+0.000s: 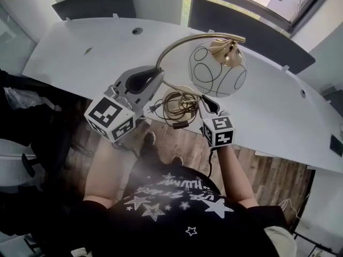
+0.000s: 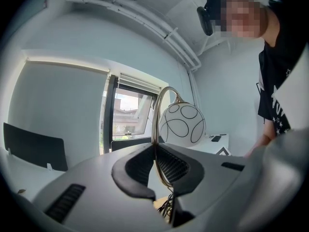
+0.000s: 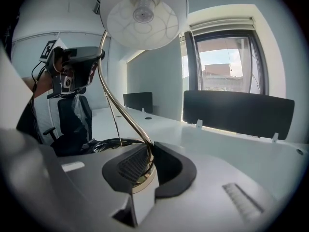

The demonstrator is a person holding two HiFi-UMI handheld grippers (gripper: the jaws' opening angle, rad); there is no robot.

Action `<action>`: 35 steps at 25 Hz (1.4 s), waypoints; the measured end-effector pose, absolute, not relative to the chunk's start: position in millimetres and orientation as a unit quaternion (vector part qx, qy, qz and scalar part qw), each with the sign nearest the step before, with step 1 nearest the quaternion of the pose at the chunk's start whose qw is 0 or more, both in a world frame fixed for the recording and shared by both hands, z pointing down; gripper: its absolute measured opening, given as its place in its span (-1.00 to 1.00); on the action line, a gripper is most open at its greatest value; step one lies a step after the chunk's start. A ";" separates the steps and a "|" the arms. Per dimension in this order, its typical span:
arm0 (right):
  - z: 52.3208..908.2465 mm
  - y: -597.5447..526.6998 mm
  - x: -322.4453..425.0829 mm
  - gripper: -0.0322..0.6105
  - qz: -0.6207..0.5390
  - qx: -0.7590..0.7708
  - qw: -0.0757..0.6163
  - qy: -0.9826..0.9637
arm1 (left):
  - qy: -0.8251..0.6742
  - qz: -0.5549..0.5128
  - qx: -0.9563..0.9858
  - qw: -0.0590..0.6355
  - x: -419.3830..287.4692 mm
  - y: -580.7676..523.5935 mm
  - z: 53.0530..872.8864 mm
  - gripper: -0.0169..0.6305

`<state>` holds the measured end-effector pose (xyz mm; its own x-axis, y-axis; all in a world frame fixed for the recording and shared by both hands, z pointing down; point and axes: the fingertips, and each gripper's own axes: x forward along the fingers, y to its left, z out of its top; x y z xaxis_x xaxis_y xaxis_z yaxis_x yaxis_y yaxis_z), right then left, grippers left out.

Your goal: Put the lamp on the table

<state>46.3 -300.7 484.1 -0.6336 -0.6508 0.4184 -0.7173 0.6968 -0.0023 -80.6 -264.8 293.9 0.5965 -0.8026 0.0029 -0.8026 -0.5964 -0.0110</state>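
The left gripper [image 2: 155, 164] is pinching the lamp [image 1: 217, 67] by its curved brass stem [image 1: 167, 49], jaws closed tight on the thin rod. The right gripper [image 3: 145, 167] is gripping the foot of that stem, jaws narrow around it. The lamp (white globe shade, cord [image 1: 179, 107] coiled underneath) is being held over the near edge of the white tabletop [image 1: 80, 42].

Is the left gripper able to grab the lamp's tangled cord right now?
Probably not: the left gripper is shut on the lamp's brass arm, so its jaws are busy. The cord hangs bundled near the right gripper.
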 end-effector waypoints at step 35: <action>516.9 -446.6 -110.9 -0.77 0.111 0.464 0.222 -0.850 | 0.367 -0.024 -0.930 -0.008 -240.5 -443.7 331.4 -0.85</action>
<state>-110.9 -446.6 516.9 -0.4711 -0.7392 0.4813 -0.8380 0.5454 0.0175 -240.5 -443.7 331.4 0.7294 -0.6822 0.0508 -0.6830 -0.7304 -0.0025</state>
